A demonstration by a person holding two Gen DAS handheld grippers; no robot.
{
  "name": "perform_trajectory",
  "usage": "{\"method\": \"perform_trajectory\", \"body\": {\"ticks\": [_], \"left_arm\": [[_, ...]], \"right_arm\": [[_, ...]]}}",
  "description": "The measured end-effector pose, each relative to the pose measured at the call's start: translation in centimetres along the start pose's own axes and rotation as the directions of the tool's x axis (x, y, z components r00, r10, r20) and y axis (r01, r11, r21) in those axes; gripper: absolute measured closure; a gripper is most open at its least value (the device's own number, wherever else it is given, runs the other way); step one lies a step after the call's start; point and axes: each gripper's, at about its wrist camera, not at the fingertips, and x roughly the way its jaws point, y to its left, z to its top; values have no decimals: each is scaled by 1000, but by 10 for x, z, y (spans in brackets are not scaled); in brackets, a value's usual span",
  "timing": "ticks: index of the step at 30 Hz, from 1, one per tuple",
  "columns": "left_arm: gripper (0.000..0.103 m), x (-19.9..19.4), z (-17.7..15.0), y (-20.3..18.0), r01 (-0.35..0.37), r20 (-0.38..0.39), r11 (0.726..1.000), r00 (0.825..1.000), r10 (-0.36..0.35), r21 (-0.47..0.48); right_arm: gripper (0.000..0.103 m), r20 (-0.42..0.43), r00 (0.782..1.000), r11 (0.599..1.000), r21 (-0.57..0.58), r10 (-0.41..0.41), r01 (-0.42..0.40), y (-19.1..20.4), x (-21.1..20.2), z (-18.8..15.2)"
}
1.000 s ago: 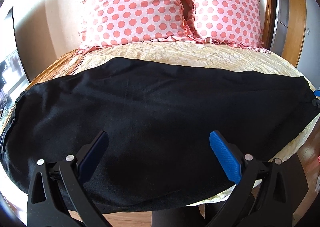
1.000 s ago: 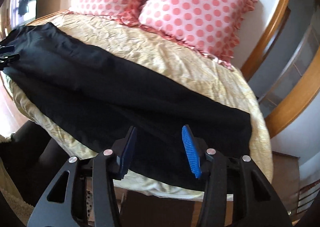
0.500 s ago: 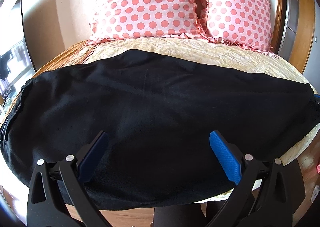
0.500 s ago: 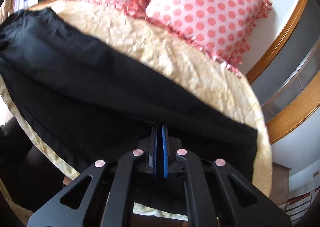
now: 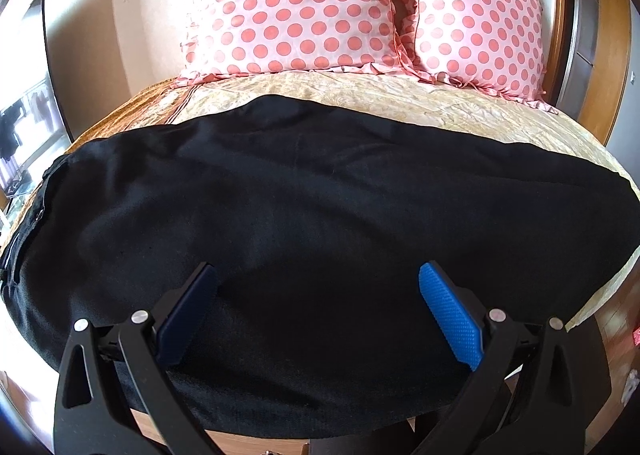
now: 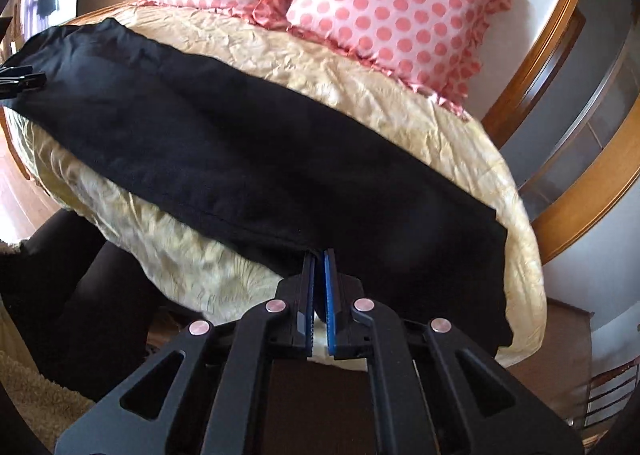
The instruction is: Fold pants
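No legible writing. Right gripper (image 6: 319,255) pinches the near hem of the black pants (image 6: 248,143); left gripper (image 5: 318,275) gapes wide, empty, over their middle.

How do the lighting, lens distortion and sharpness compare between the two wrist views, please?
Left wrist view: sharp, bright, strong fisheye bulge; black pants lose detail in darkness. Right wrist view: softer, slightly blurred, daylight glare on the bedspread; the pillows look washed out.

Left gripper (image 5: 318,273): glossy black plastic arms with triangular cutouts, round silver screws, ribbed blue pads (image 5: 450,317). Right gripper (image 6: 319,255): same black frame, pinkish-silver screws, toothed blue pads (image 6: 330,295). Person's legs in black trousers (image 6: 68,275).
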Motion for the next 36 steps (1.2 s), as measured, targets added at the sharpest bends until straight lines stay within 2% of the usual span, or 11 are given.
{"method": "perform_trajectory", "body": {"ticks": [4, 9, 11, 14, 17, 25, 29, 30, 31, 33, 36], "left_arm": [[2, -7, 1, -1, 9, 17, 1000, 1000, -9, 9], [2, -15, 6, -11, 35, 45, 999, 998, -37, 32], [2, -15, 8, -17, 42, 50, 998, 998, -44, 46], [2, -14, 8, -29, 49, 48, 996, 997, -53, 69], [2, -14, 5, -37, 49, 51, 994, 997, -54, 93], [2, -7, 4, -43, 32, 37, 993, 999, -36, 113], [2, -3, 5, -44, 39, 24, 994, 999, -42, 104], [2, -2, 5, -45, 40, 22, 994, 999, -43, 105], [2, -2, 5, -45, 41, 21, 993, 999, -43, 106], [2, 1, 5, -46, 39, 15, 993, 999, -41, 110], [2, 4, 7, -47, 41, 6, 993, 999, -42, 107]], "right_arm": [[64, 41, 999, 998, 54, 28, -30, -22, -26, -11], [63, 138, 988, 977, 208, -64, 34, -71, -43, -4], [63, 112, 981, 961, 247, -155, 124, -91, -28, 9], [63, 45, 982, 945, 281, -185, 165, -118, 10, 29], [63, -28, 986, 949, 269, -164, 165, -137, 46, 43], [63, -137, 990, 998, 56, -28, 36, -135, 98, 61], [58, -142, 989, 996, 83, 51, -39, -143, 107, 60], [61, -136, 988, 994, 94, 72, -59, -145, 107, 58], [77, -124, 986, 989, 102, 116, -103, -145, 107, 56], [98, -105, 981, 985, 84, 161, -152, -138, 105, 55], [103, -89, 986, 989, 49, 142, -138, -131, 106, 57]]}}
